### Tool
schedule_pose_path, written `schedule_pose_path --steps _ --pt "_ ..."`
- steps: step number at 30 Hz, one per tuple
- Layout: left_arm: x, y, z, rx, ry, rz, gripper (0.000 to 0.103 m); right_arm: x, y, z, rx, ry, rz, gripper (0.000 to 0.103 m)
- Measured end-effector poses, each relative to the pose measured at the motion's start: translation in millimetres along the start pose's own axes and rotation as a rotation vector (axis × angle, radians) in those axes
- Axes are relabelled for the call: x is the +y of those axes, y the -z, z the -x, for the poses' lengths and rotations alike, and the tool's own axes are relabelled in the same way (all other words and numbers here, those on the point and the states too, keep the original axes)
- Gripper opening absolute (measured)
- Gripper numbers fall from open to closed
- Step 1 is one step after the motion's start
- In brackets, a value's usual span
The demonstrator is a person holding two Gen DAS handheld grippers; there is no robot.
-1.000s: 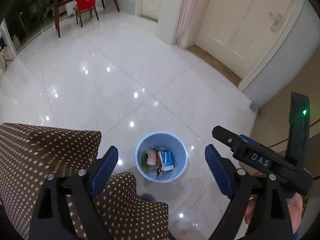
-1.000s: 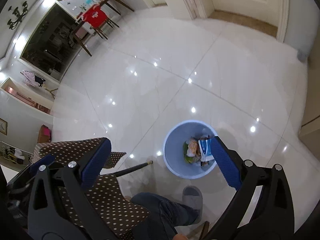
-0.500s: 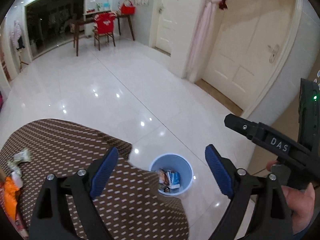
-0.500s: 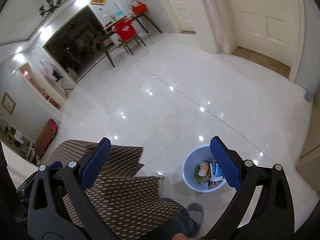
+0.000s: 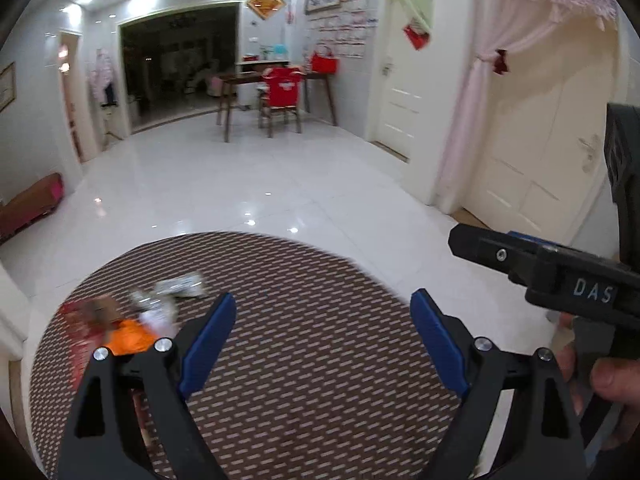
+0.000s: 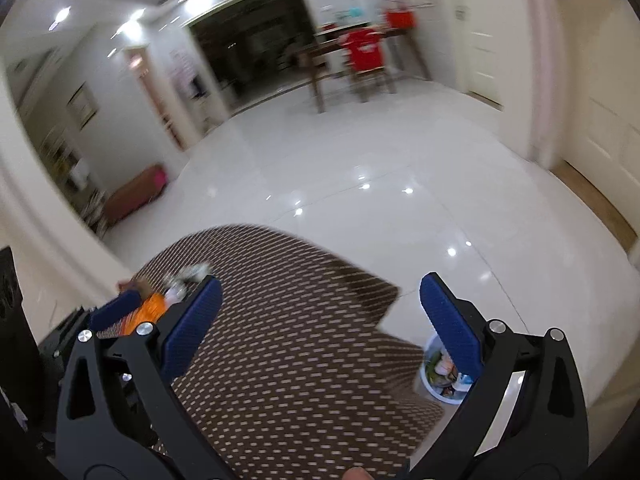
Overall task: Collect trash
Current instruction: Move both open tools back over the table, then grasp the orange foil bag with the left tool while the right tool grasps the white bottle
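Both tools wide open, nothing held: swing your left tool [image 5: 320, 344] down over the orange wrapper [image 5: 130, 336] on the bench [image 5: 320, 272], pinch its edge; right tool [image 6: 316, 320] waits.

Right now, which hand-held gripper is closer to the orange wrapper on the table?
Left. The left hand-held gripper sits just right of the orange wrapper. The right hand-held gripper is further right, with the left one between it and the wrapper.
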State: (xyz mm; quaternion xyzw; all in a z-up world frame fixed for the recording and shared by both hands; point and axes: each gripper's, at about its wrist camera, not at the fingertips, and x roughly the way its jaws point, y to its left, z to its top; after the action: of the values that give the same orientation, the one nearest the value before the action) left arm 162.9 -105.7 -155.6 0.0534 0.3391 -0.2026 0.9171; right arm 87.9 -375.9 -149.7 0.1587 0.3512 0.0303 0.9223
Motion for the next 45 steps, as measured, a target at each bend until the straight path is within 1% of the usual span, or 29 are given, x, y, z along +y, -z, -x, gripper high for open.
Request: schedule_pose_path --steps 1,3,6,8,12,14,16,20,23,25,26,27,29,30,31,32,34,35,36,37,38,39,40,43,45 --pt "4.4 1.7 1.3 -0.003 -0.013 0.006 0.087 13.1 0.8 -6.5 0.010 -0.017 0.030 0.097" --pt "27.0 10.4 6.1 -0.007 -0.054 0.024 0.087 36.8 2.5 -19.8 0.034 -0.051 0.076 0.097" --pt "62.0 20.5 4.6 0.009 -0.118 0.048 0.087 64.1 4.3 -40.4 0.066 -0.088 0.129 0.097" --pt "85.1 25.4 -2.0 0.029 -0.155 0.071 0.087 77.9 5.4 -52.4 0.087 -0.104 0.147 0.097" --pt "122.7 33.2 -22.6 0.072 -0.194 0.086 0.087 98.6 11.5 -64.2 0.106 -0.127 0.172 0.097" --pt "135.7 34.9 -29.5 0.082 -0.199 0.087 0.087 104.9 12.4 -70.2 0.116 -0.124 0.184 0.097" --pt "150.9 40.1 -43.2 0.114 -0.199 0.078 0.087 110.5 15.2 -74.4 0.127 -0.117 0.190 0.097" --pt "155.1 51.0 -64.7 0.163 -0.201 0.045 0.087 112.6 18.4 -92.2 0.161 -0.101 0.202 0.097" --pt "163.9 56.2 -78.6 0.199 -0.145 0.064 0.086 114.4 22.9 -106.9 0.191 -0.115 0.207 0.097" --pt "166.4 57.1 -81.3 0.196 -0.160 0.037 0.073 120.0 27.2 -121.1 0.213 -0.126 0.212 0.097" --pt "166.7 56.8 -80.5 0.196 -0.156 0.030 0.065 122.8 28.9 -127.7 0.224 -0.133 0.215 0.097" --pt "169.3 56.4 -77.9 0.192 -0.132 0.034 0.059 127.8 31.2 -138.9 0.239 -0.146 0.221 0.097" --pt "173.9 57.7 -75.0 0.191 -0.113 0.046 0.058 137.1 37.0 -155.6 0.267 -0.178 0.240 0.097" --pt "175.7 58.4 -74.1 0.190 -0.112 0.046 0.058 142.2 38.0 -162.2 0.277 -0.191 0.253 0.095" --pt "176.8 59.4 -73.1 0.188 -0.120 0.042 0.058 149.6 40.6 -171.6 0.288 -0.212 0.274 0.090" --pt "177.8 60.4 -72.0 0.186 -0.131 0.039 0.058 154.0 41.5 -177.7 0.297 -0.224 0.287 0.087" --pt "178.9 62.0 -67.7 0.185 -0.136 0.038 0.060 166.7 43.9 -194.5 0.315 -0.246 0.310 0.076" --pt "179.3 62.9 -67.2 0.186 -0.138 0.037 0.065 172.0 44.4 -201.6 0.322 -0.256 0.316 0.072" --pt "179.1 63.9 -67.0 0.187 -0.143 0.032 0.068 175.6 44.7 -205.8 0.328 -0.266 0.321 0.065" --pt "176.9 63.9 -68.4 0.189 -0.143 0.028 0.069 180.5 45.8 -210.6 0.336 -0.284 0.328 0.055" --pt "175.4 65.0 -69.2 0.190 -0.145 0.019 0.070 186.1 48.5 -215.2 0.352 -0.305 0.341 0.049" --pt "175.0 65.4 -70.2 0.192 -0.149 0.012 0.071 189.0 50.9 -216.5 0.361 -0.311 0.353 0.041" --pt "173.2 66.3 -69.9 0.195 -0.151 0.005 0.071 191.5 53.2 -214.8 0.354 -0.317 0.366 0.032" --pt "174.1 65.5 -72.4 0.203 -0.143 -0.013 0.071 188.6 59.1 -205.8 0.356 -0.295 0.374 0.032" --pt "174.3 64.4 -73.4 0.209 -0.148 -0.026 0.063 180.7 62.9 -197.2 0.351 -0.291 0.356 0.032"
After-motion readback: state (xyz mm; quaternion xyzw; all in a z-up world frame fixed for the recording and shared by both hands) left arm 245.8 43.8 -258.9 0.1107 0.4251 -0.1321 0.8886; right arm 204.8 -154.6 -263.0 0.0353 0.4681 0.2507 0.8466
